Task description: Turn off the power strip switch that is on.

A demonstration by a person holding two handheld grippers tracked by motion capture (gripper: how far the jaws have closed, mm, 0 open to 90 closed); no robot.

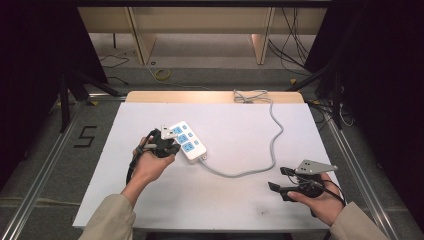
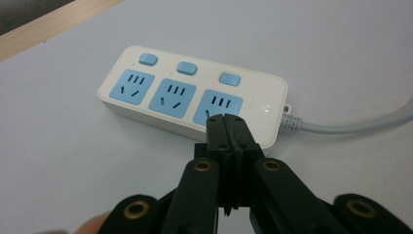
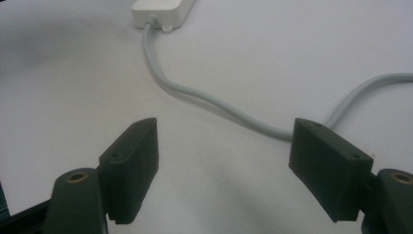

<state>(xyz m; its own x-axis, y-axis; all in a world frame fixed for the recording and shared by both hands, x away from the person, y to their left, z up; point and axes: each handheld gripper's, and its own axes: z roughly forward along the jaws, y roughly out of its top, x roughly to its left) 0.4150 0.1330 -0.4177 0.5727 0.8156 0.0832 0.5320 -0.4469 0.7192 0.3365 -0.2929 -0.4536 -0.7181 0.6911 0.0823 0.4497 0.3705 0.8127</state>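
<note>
1. Your left gripper [image 2: 226, 127] has its fingers clenched together with nothing between them; the tips sit at the near edge of the power strip [image 2: 192, 92], over the socket nearest the cord.
2. It looks like you're about to press a rocker switch [image 2: 230, 78]. Keep the fingers clenched and push straight down on one switch only.
3. Watch for the strip sliding on the white surface [image 1: 240, 195]; go slow.
4. Your right gripper [image 3: 224, 168] is near right, fingers released and wide, holding nothing. The grey cord [image 3: 204, 97] lies beyond it.
5. The strip sits left of centre. Long axis runs diagonally, far-left to near-right, cord end at near-right, sockets facing up.
</note>
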